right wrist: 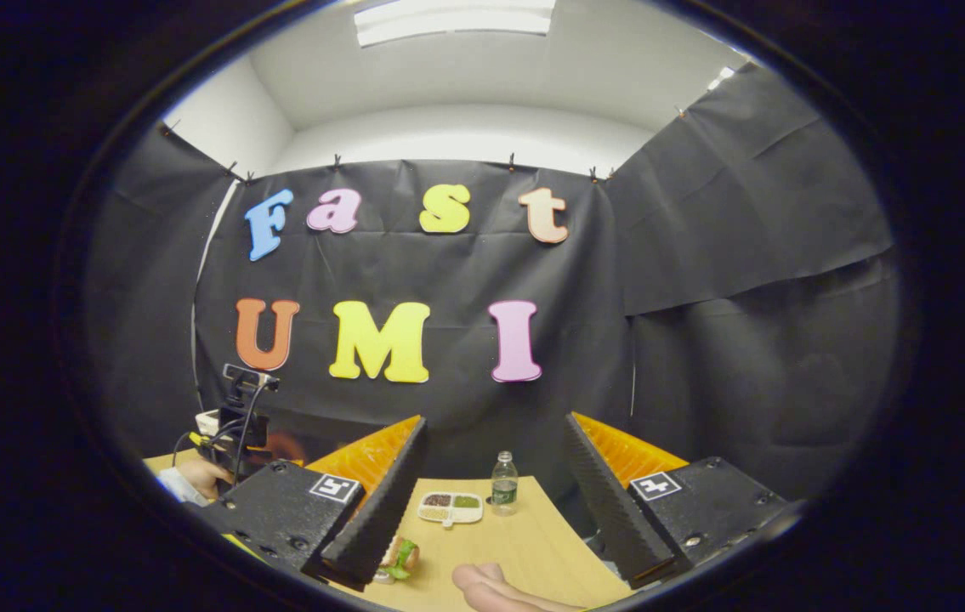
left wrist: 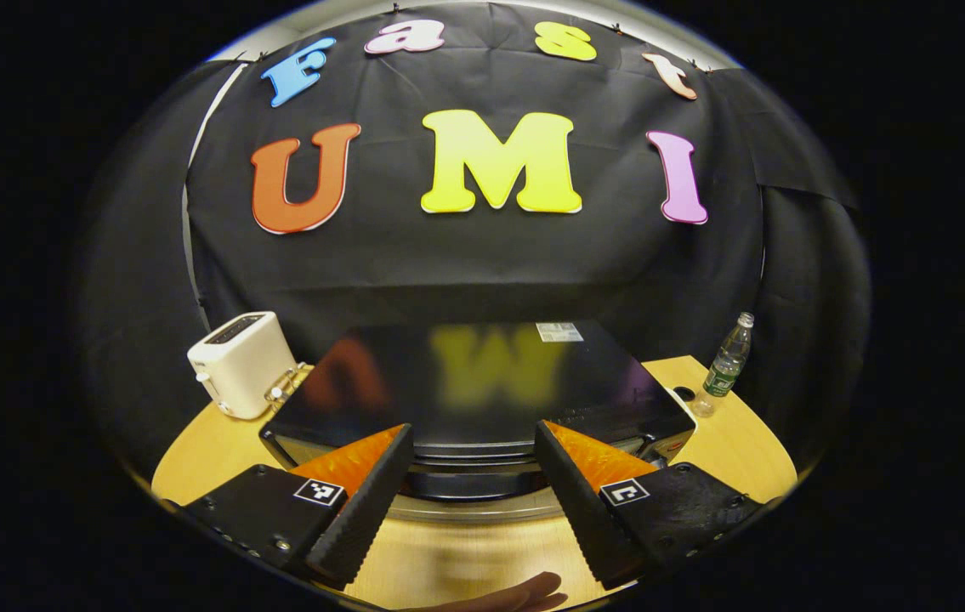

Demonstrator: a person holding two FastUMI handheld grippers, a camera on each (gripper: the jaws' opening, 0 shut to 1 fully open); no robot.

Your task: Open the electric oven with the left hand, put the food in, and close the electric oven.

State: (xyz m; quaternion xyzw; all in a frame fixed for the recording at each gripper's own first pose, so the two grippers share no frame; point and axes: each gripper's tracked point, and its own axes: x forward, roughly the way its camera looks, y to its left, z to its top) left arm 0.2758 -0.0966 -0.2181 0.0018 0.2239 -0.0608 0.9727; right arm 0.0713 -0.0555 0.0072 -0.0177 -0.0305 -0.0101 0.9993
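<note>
Both grippers [left wrist: 473,497] [right wrist: 491,510] spread apart, empty; sandwich [right wrist: 398,558] half hidden behind right finger.

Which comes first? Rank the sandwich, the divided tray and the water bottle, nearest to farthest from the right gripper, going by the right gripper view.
1. sandwich, just past the right gripper's left finger, on the table.
2. divided tray, mid-table, ahead.
3. water bottle, beside the tray's right end, slightly farther back.

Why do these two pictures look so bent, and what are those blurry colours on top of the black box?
Left gripper view: the fisheye lens bows the table edge, and the oven has a glossy top that mirrors the wall's colours as soft smears. Right gripper view: the same bulge, with a bright ceiling light overhead.
</note>
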